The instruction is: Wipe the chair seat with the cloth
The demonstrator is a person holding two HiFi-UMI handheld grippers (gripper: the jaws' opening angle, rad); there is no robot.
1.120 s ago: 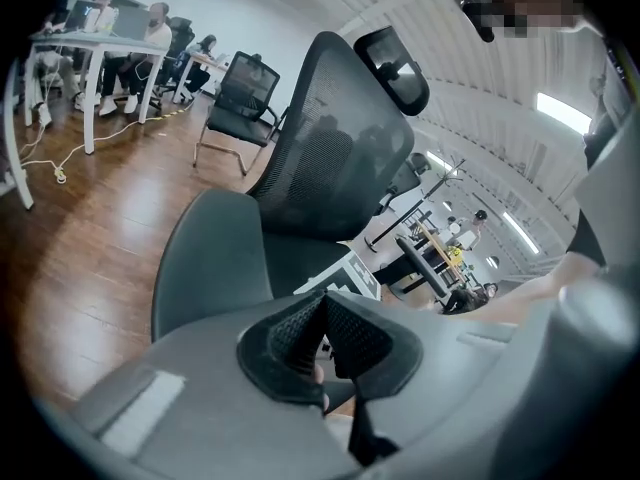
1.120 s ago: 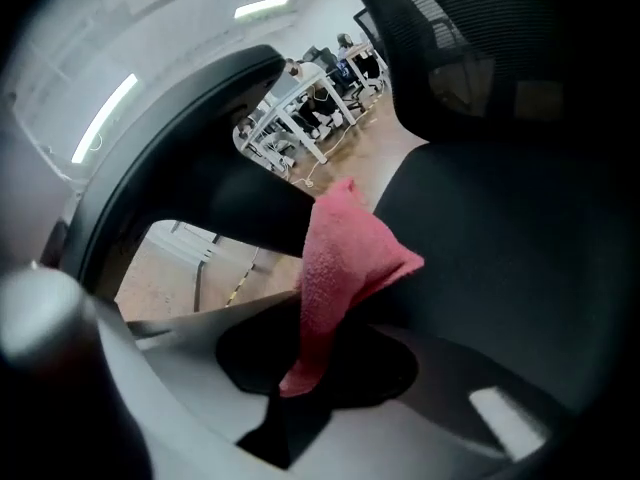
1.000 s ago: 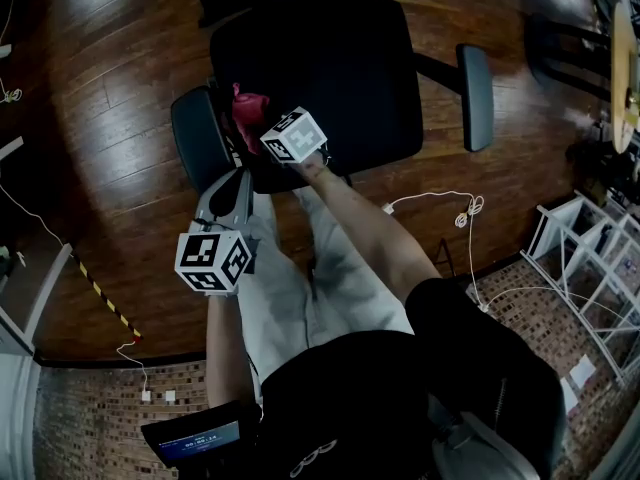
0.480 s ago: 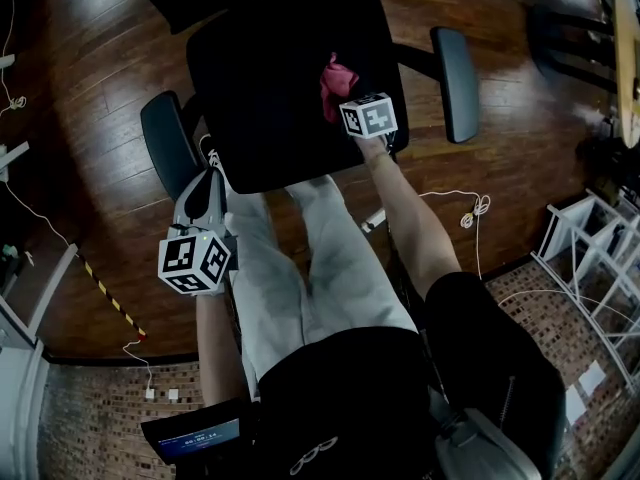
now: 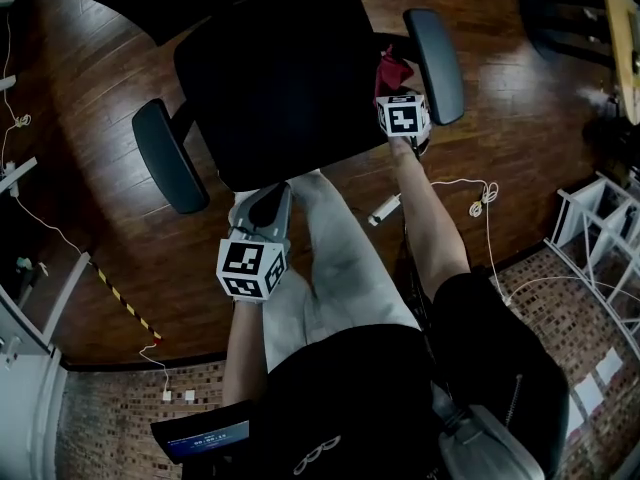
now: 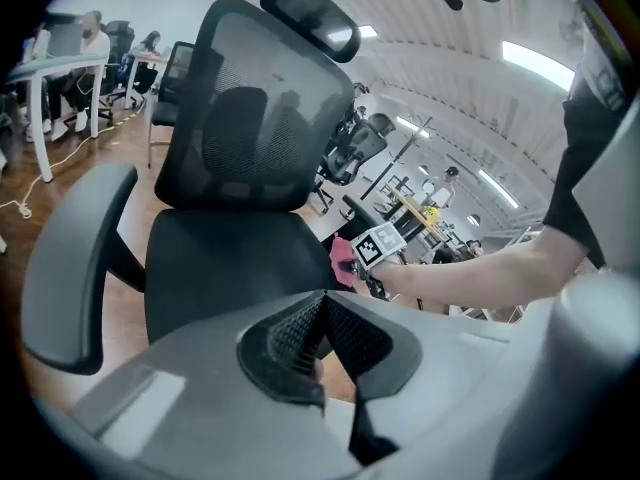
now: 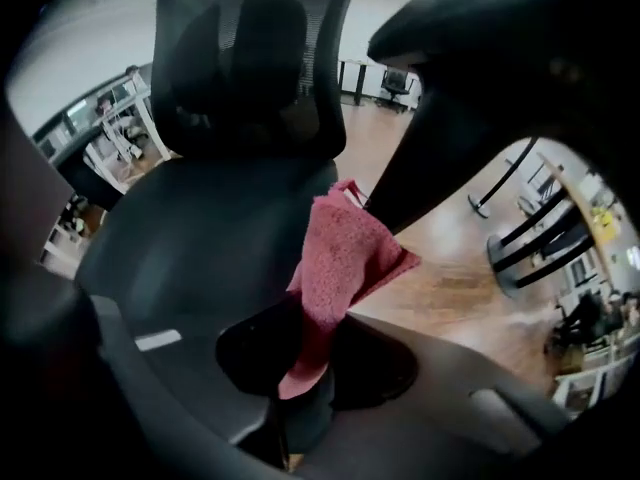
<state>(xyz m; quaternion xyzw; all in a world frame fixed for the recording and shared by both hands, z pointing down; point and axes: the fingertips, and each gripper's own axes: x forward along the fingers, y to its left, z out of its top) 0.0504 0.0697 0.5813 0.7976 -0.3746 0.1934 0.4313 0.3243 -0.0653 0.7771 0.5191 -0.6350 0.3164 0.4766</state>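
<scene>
Right hand-held gripper [image 7: 300, 368] clamped on pink cloth [image 7: 345, 258] at chair seat [image 5: 280, 78] edge; left hand-held gripper [image 6: 318, 343] closed, empty.

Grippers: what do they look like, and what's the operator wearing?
Left gripper and right gripper: grey moulded bodies, dark pads, each carrying a white cube with black square markers. Person wears a black short-sleeved top and light grey trousers.

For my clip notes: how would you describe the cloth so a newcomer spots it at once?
Find the black office chair at the top of the head view. By its armrest on the view's right, the right tool grips the cloth. It is the only pink-red, fuzzy thing nearby.
</scene>
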